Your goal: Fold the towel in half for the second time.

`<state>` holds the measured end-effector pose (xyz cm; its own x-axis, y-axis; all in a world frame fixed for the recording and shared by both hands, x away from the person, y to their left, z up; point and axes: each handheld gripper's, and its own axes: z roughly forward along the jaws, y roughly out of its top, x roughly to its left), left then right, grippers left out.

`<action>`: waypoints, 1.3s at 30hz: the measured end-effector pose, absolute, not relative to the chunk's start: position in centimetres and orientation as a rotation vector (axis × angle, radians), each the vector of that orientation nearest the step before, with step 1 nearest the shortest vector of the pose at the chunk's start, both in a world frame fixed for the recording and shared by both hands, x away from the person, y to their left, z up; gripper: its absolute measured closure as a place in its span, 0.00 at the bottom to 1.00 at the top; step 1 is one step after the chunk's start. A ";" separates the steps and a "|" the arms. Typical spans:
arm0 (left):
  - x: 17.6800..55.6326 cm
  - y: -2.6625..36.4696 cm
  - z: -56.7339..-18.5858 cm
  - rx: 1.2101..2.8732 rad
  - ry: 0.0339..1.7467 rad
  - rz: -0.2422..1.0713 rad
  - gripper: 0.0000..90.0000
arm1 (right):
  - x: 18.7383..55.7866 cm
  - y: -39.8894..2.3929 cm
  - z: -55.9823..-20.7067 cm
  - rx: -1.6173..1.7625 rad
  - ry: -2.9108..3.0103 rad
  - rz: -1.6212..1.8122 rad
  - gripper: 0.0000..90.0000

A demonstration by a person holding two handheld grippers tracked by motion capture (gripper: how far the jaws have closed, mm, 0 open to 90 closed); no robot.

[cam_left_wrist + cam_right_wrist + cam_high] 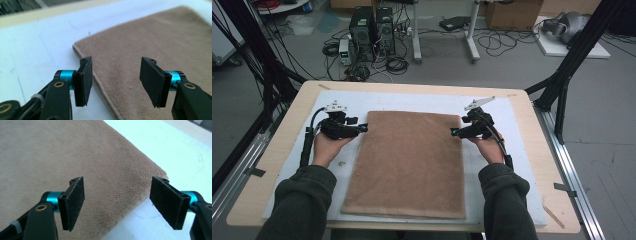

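Observation:
A brown towel (pixel 409 162) lies flat on a white mat (pixel 502 110) in the middle of the table. My left gripper (pixel 363 128) hovers at the towel's left edge near its far left corner, jaws open and pointing inward. Its own view has the towel's (pixel 150 45) edge running between the open pads (pixel 83 80), nothing pinched. My right gripper (pixel 454 132) sits at the towel's right edge near the far right corner, also open. In the right gripper view the towel (pixel 62 152) and its corner lie under the wide-apart pads (pixel 73 202).
The wooden table (pixel 277 150) edges frame the white mat. Black frame posts (pixel 572 55) rise at both sides. Computer towers (pixel 372 30), cables and a cardboard box (pixel 512 12) stand on the floor beyond the table.

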<state>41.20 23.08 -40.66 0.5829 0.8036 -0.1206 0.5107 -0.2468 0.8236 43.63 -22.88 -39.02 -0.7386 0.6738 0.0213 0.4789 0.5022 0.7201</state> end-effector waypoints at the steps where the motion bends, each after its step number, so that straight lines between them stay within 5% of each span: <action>1: 41.4 22.9 -41.0 1.925 1.062 0.412 0.49 | 43.9 -22.9 -39.3 0.990 2.480 1.050 0.30; 13: 43.2 22.7 -43.9 1.936 1.190 0.366 0.51 | 45.6 -23.2 -42.9 1.129 2.430 0.958 0.31; 21: 43.1 22.1 -44.5 1.988 1.192 0.400 0.55 | 45.8 -23.1 -44.0 1.178 2.459 0.983 0.39; 26: 42.9 21.6 -44.4 2.009 1.183 0.409 0.65 | 45.5 -22.8 -43.8 1.143 2.499 1.009 0.65; 30: 42.9 21.7 -44.4 1.978 1.217 0.374 0.72 | 45.4 -22.8 -43.9 1.163 2.510 1.040 0.72; 32: 42.9 21.7 -44.4 1.977 1.206 0.357 0.76 | 45.4 -22.7 -43.9 1.155 2.532 1.060 0.86; 39: 43.0 21.6 -44.4 1.963 1.200 0.320 0.91 | 45.3 -22.4 -43.7 1.109 2.561 1.052 0.90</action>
